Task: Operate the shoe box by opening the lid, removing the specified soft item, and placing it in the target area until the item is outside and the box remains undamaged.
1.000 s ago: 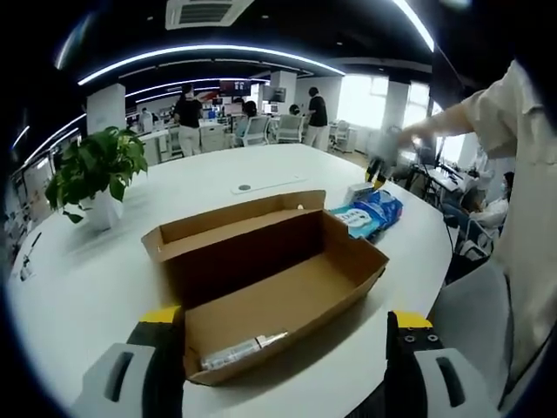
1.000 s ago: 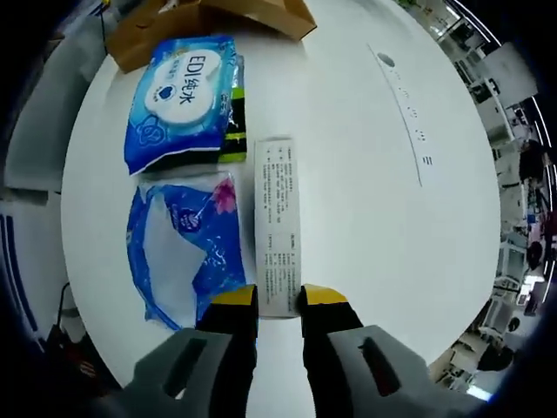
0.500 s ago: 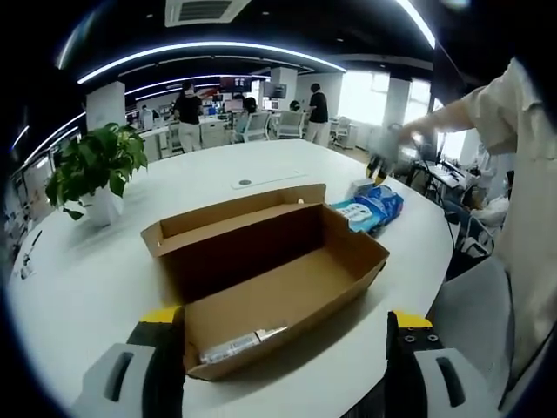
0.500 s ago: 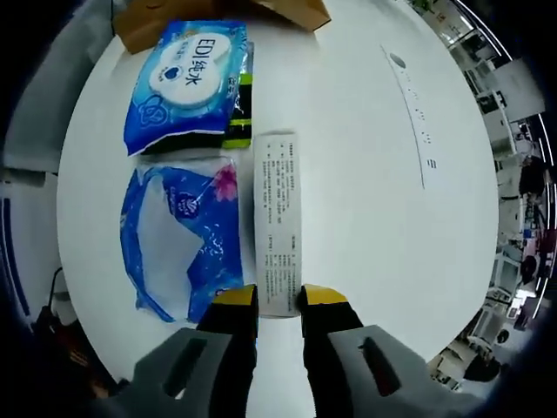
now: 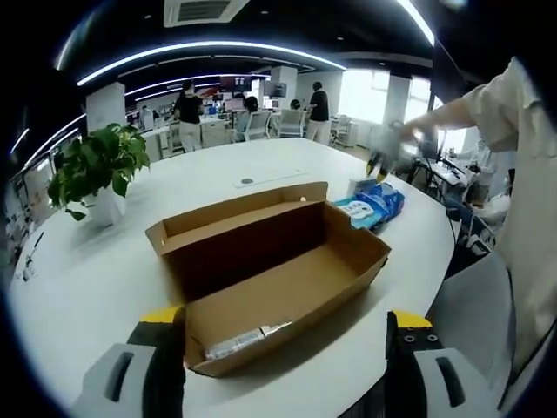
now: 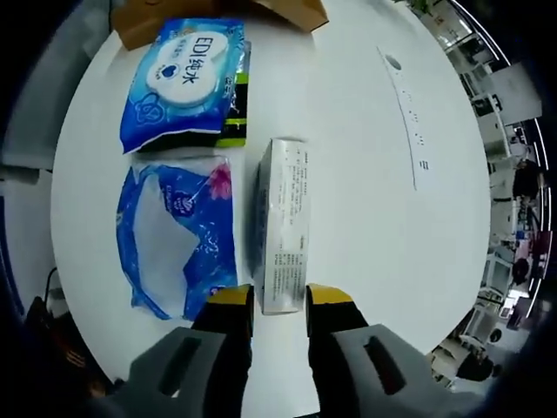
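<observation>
The open cardboard shoe box [image 5: 287,283] lies on the white table, and my left gripper [image 5: 285,320] stands open with its jaws wide on either side of the box's near end. A small pale packet [image 5: 239,341] lies inside at that near end. In the right gripper view a slim white carton [image 6: 280,226] lies on the table, rolled a little so its side shows. Its near end sits between the jaws of my right gripper [image 6: 279,298], which are slightly parted around it. That right gripper [image 5: 379,164] also appears in the left gripper view, blurred, beyond the box.
A blue wet-wipes pack [image 6: 183,83] and a blue plastic pack [image 6: 174,235] lie left of the carton, the wipes [image 5: 372,207] just past the shoe box. A potted plant [image 5: 96,170] stands at the left. The table edge [image 6: 83,287] is close. A person's sleeve [image 5: 522,218] is at the right.
The right gripper's jaws have parted a little, and the white carton has rolled to show its side. The left gripper has drifted slightly; the shoe box has not moved.
</observation>
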The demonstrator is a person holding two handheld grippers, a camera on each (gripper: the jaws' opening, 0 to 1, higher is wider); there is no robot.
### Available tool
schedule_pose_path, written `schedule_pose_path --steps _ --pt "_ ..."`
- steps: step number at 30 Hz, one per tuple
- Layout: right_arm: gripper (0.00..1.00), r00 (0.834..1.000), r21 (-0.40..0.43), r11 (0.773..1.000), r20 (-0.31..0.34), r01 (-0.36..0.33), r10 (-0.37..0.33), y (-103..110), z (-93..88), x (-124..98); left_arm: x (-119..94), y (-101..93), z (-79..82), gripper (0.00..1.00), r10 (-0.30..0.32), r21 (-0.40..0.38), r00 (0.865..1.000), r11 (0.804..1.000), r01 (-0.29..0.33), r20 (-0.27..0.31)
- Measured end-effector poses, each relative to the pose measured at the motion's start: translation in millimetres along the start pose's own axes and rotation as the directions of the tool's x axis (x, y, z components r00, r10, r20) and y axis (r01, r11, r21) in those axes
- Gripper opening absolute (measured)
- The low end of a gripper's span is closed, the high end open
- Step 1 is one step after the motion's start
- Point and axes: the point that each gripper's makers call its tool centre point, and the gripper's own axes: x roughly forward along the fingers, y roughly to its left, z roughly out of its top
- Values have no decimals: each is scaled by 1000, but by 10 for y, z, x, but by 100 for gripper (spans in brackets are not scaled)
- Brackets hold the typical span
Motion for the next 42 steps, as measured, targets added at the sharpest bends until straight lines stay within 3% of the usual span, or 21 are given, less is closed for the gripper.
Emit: schedule_pose_path --steps 9,20,28,38,42 --pt "31 996 19 996 24 84 -84 -64 53 -177 -34 24 13 96 -8 36 1000 999 8 -11" --pt "40 987 87 989 99 120 -128 110 306 -464 -79 121 62 86 -22 80 1000 997 23 -8" --pt "49 965 173 973 190 151 -183 305 574 -741 -92 226 64 70 -23 116 1000 993 25 -19" --pt "59 918 298 941 307 158 -251 637 965 -1094 -49 327 91 63 -50 161 998 985 55 -38" --pt "64 912 329 933 319 149 -258 828 1067 -1204 -18 341 80 60 -68 191 996 978 80 -64"
